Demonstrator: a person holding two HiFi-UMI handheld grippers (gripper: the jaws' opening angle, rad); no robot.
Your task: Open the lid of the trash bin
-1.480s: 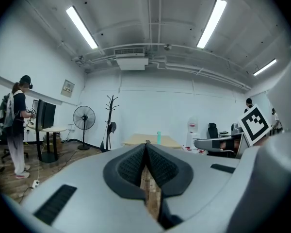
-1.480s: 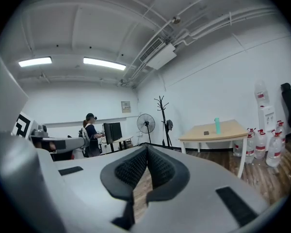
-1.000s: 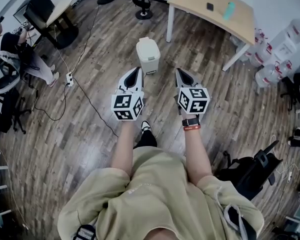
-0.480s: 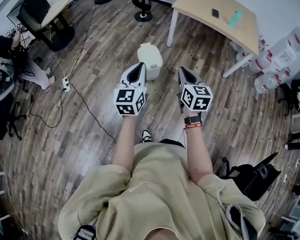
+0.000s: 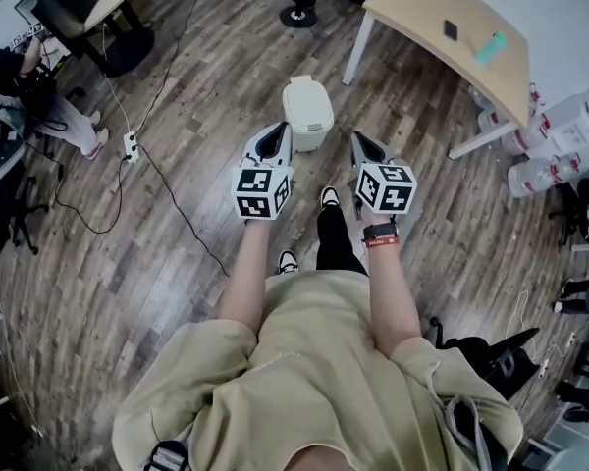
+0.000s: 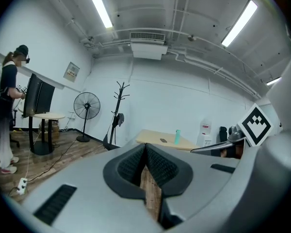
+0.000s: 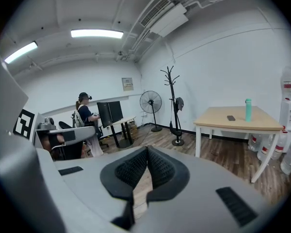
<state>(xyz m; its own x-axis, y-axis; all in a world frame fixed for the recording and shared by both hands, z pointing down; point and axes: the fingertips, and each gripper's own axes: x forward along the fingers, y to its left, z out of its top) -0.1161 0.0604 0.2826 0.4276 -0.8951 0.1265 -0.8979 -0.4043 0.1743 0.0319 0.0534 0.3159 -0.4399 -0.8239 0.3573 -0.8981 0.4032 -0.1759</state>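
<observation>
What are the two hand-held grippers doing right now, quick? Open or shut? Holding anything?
Left hand-held gripper: shut, holding nothing.
Right hand-held gripper: shut, holding nothing.

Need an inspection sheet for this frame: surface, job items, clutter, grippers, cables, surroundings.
Surface: wood-plank floor.
Job's things: white trash bin, lid closed, standing ahead of both grippers; neither is on it.
Clutter: nothing seen near the bin.
Grippers: left gripper and right gripper both shut, nothing between the jaws.
Cables: black cable and power strip on the floor, left.
Surroundings: table with phone and teal bottle; water jugs; person at a desk, far left.
</observation>
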